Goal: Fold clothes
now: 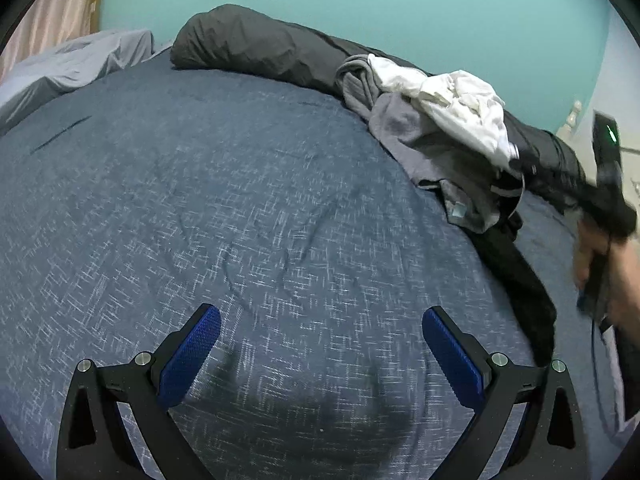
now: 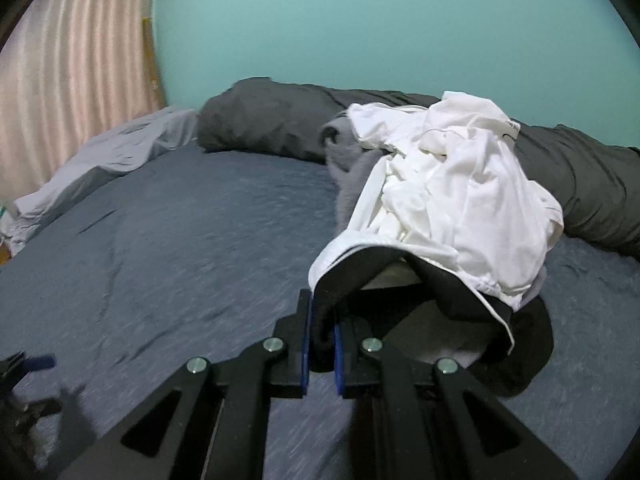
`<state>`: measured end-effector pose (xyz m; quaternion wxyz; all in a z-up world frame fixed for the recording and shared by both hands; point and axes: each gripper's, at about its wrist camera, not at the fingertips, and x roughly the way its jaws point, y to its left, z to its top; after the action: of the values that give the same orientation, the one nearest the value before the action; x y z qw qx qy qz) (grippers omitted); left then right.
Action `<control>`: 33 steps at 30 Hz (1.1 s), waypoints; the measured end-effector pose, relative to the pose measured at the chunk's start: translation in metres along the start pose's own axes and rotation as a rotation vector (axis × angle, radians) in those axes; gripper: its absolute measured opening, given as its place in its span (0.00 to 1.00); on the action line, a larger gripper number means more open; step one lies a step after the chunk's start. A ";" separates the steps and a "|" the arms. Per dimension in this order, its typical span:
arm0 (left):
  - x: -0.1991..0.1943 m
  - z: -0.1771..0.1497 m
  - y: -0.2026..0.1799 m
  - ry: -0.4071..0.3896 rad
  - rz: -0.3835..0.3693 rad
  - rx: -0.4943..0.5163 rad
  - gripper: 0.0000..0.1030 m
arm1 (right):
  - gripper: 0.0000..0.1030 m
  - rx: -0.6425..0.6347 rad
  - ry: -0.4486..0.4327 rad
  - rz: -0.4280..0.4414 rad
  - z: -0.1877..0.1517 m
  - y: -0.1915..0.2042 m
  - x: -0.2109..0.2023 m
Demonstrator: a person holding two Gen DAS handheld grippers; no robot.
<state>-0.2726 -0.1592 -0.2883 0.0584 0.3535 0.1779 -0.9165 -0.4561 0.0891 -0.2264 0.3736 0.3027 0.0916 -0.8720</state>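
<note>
While nothing on the bed (image 1: pixel 200 200) lies folded yet, barely begun, by the look of it. At the bed's left edge, only a rumpled pale grey sheet (image 1: pixel 72 64); along the far edge, a long dark grey bolster (image 1: pixel 248 44). Across the bare blue middle, no garment spread out. Hovering over the near edge, left gripper (image 1: pixel 321 344), blue pads (image 1: pixel 192 356) wide apart, holding nothing. Toward the right edge, heaped against the bolster, unsorted laundry: white garment (image 2: pixel 452 200) on top, grey garment (image 1: pixel 416 148) beneath, black garment (image 2: pixel 384 280) partly under both. At the pile's near side, right gripper (image 2: pixel 321 344), jaws narrowed and pinching an edge of the black garment, cloth bunched between the pads. Judged from this: first piece just picked, not yet drawn free or laid flat. Left to do: pulling it out, spreading it on the open middle, folding, then the same for the white and grey ones.
</note>
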 end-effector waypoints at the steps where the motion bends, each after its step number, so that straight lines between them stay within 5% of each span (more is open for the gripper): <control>1: -0.002 0.000 -0.001 -0.003 -0.002 0.002 1.00 | 0.08 -0.011 0.018 0.009 -0.007 0.006 -0.001; 6: -0.009 -0.007 -0.004 0.002 -0.016 0.011 1.00 | 0.09 0.016 0.143 -0.030 -0.040 0.013 0.013; 9: -0.013 -0.010 -0.002 -0.001 -0.014 0.020 1.00 | 0.15 0.078 0.133 -0.094 -0.042 0.001 0.011; 13: -0.012 -0.013 0.006 0.005 0.003 0.010 1.00 | 0.30 0.101 0.052 -0.100 -0.036 -0.008 -0.014; 16: -0.008 -0.016 0.009 0.015 0.005 0.001 1.00 | 0.59 0.093 0.010 -0.111 -0.026 -0.009 -0.016; 21: -0.005 -0.019 0.010 0.012 0.015 0.013 1.00 | 0.67 0.138 0.038 -0.140 -0.013 -0.014 0.015; 30: 0.004 -0.018 0.021 0.023 0.030 -0.010 1.00 | 0.67 0.139 0.090 -0.260 0.003 -0.024 0.081; 33: 0.007 -0.019 0.021 0.030 0.032 -0.009 1.00 | 0.26 0.132 0.142 -0.281 -0.001 -0.029 0.097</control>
<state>-0.2612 -0.1721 -0.3121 0.0720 0.3699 0.1771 -0.9092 -0.5282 0.0522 -0.2873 0.2201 0.3717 0.1017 -0.8961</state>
